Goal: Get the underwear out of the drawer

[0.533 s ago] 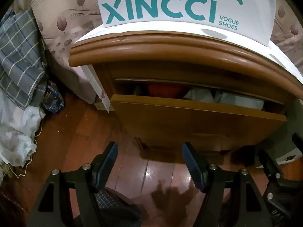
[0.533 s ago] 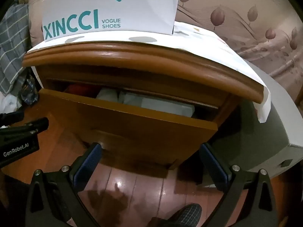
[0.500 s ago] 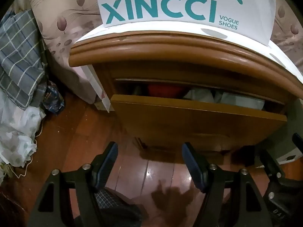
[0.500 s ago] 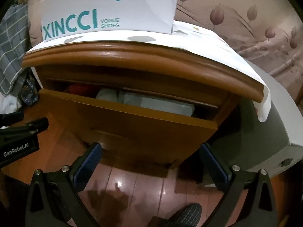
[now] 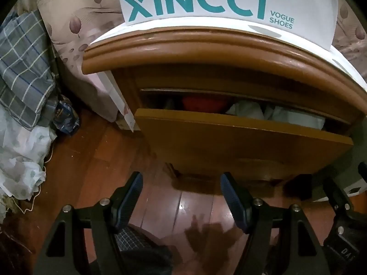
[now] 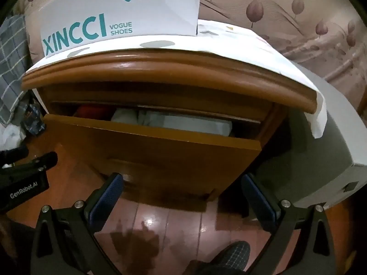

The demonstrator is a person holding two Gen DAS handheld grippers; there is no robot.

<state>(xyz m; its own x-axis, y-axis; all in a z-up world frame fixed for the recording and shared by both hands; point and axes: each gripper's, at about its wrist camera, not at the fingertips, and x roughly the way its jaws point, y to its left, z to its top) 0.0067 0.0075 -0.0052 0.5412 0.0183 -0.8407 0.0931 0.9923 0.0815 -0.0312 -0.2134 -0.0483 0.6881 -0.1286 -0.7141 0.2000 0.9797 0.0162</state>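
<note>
Left wrist view: the left hand-held gripper [image 5: 181, 197] hangs spread and empty over the floor, below the drawer [image 5: 240, 146], which stands partly open. Inside lie 1 red garment [image 5: 204, 103] and pale folded underwear [image 5: 296, 116]. Widening the gap first would ease the reach.

Right wrist view: the right hand-held gripper [image 6: 181, 197] is spread wide, empty. 1 shoe box [image 6: 128, 16] tops the nightstand [image 6: 169, 73].

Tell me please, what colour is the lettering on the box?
Teal lettering, clearest in the left wrist view.
</note>
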